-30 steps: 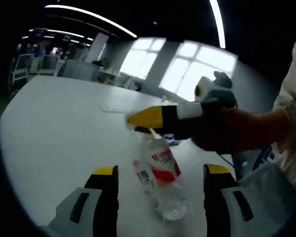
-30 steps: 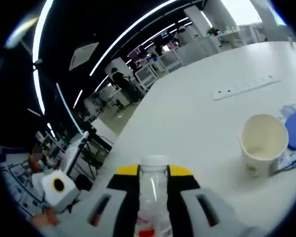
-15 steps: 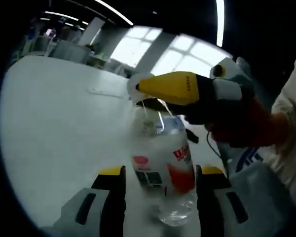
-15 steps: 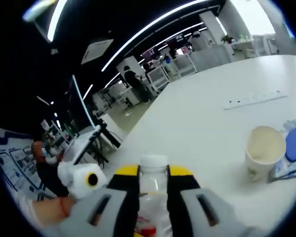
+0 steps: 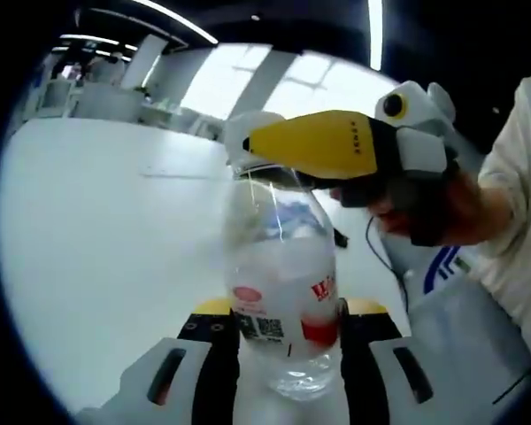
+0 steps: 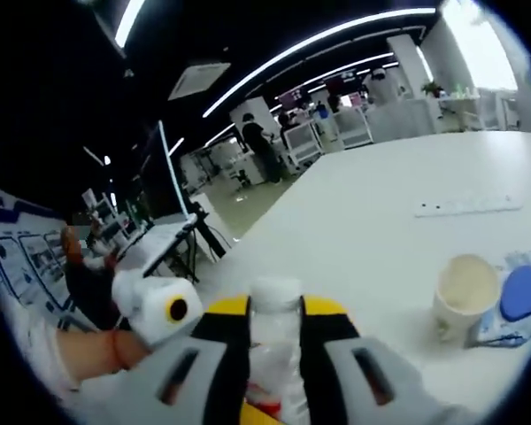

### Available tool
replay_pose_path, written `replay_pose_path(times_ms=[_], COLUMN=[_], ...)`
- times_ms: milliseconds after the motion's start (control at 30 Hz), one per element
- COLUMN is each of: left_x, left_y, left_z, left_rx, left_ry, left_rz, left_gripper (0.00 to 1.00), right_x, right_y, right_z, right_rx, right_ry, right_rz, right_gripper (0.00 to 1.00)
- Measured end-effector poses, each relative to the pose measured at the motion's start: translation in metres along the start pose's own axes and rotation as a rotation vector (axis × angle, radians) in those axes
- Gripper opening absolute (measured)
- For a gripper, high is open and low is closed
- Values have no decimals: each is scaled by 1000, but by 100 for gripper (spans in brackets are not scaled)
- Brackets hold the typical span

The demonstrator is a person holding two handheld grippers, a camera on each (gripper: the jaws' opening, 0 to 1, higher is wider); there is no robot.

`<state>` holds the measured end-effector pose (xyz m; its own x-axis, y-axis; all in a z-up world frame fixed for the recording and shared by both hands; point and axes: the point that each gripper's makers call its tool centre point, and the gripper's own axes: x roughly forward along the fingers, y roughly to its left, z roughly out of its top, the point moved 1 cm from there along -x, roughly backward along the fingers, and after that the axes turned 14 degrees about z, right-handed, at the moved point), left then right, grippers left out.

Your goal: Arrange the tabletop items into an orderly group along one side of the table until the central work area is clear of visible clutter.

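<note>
A clear plastic water bottle [image 5: 283,283] with a red and white label stands upright over the white table [image 5: 88,230]. My left gripper [image 5: 288,312] has its yellow-tipped jaws pressed against the bottle's lower body on both sides. My right gripper [image 5: 252,152] comes in from the right, held by a hand, and is shut on the white cap. In the right gripper view, my right gripper [image 6: 275,305] clamps the bottle's neck [image 6: 275,297] just under the cap. A hand holding the left gripper [image 6: 155,305] shows at lower left.
A paper cup [image 6: 463,297] stands on the table to the right, with a blue-lidded pack [image 6: 516,305] beside it. A white power strip [image 6: 467,205] lies farther off. Desks, chairs and a standing person fill the room beyond the table's far edge.
The bottle, hanging tilted from the right gripper a second ago, now stands upright between the left jaws. The left jaws have closed in against its sides. The right gripper has kept its hold.
</note>
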<state>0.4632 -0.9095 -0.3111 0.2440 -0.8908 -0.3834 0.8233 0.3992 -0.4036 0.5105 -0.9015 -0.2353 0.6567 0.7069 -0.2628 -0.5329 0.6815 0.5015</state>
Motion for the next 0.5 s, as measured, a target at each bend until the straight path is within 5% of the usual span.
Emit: replay_pose_path(times_ms=[500], left_x=[1], left_y=[-15], left_z=[10], left_rx=[51], left_ry=[-32], left_rz=[-32], left_gripper=[38], right_x=[-20], right_y=[8], right_z=[10], right_rx=[-112], right_ry=[65], right_rz=[112], right_gripper=[18])
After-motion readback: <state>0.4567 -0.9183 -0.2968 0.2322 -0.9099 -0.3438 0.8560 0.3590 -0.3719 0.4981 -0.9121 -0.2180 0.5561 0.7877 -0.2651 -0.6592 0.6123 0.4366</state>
